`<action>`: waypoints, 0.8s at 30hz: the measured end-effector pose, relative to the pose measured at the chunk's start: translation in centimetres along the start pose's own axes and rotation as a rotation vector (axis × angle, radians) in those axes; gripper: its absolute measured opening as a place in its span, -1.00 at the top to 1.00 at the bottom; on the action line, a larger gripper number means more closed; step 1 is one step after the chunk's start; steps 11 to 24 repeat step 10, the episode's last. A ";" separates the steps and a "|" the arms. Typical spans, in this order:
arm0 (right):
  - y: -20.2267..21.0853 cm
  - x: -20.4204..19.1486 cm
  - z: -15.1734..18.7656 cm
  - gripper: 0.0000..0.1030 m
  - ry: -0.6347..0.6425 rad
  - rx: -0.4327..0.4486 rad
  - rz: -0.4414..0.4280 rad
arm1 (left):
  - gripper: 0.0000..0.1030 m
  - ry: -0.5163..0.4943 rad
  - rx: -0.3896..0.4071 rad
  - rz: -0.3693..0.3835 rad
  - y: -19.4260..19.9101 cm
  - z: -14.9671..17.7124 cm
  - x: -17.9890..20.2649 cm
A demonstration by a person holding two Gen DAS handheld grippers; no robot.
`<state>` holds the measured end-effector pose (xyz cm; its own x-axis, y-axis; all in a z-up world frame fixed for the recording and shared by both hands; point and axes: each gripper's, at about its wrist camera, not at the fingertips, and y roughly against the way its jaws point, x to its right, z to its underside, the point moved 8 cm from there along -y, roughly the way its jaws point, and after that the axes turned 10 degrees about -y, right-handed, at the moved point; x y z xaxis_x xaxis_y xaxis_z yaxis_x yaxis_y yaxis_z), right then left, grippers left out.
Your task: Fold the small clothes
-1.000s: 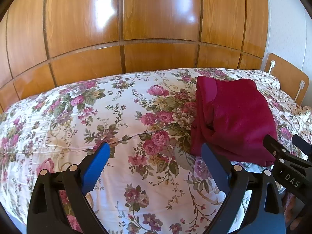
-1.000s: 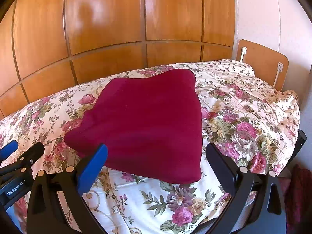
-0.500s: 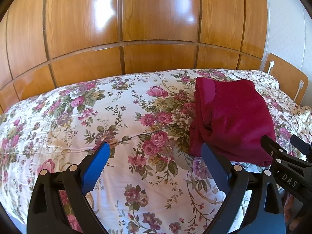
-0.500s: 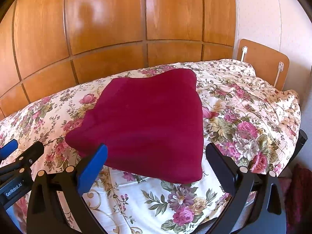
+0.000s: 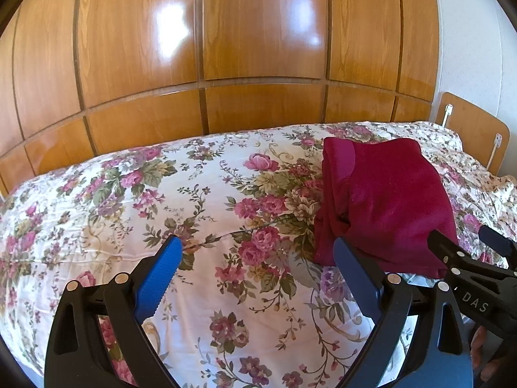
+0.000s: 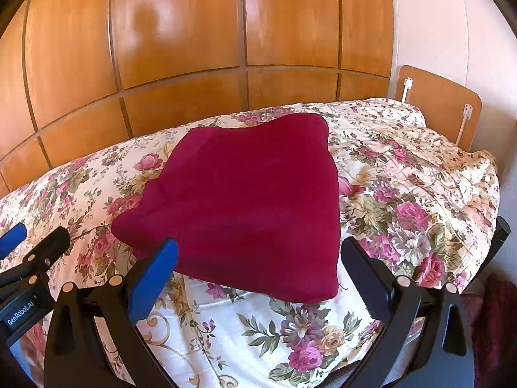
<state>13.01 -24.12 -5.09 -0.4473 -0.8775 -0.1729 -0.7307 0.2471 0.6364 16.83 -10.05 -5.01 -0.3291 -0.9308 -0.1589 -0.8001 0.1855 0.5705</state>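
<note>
Crimson fleecy folded garment lies on flowered quilt; looks soft, light, floppy, so I judge its near corners the best hold, with left gripper and right gripper both spread wide, empty.

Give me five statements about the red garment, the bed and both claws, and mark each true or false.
1. The red garment lies on the floral bedspread. True.
2. The left claw is shut on the garment. False: it is open and holds nothing.
3. The right claw is open, with the garment's near edge ahead of it. True.
4. The wall behind the bed is bare white tile. False: wood panels stand behind it.
5. In the left wrist view, the garment lies to the right. True.
</note>
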 end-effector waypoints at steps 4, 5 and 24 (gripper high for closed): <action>-0.1 0.2 -0.1 -0.95 -0.007 0.004 0.001 | -0.82 0.003 -0.021 -0.001 -0.4 0.2 -0.1; -0.1 0.3 -0.1 -0.95 -0.009 0.004 0.001 | -0.82 0.006 -0.029 -0.001 -0.6 0.3 -0.1; -0.3 0.7 -0.1 -0.95 -0.017 0.002 0.008 | -0.82 0.017 -0.060 0.015 -1.3 0.9 0.0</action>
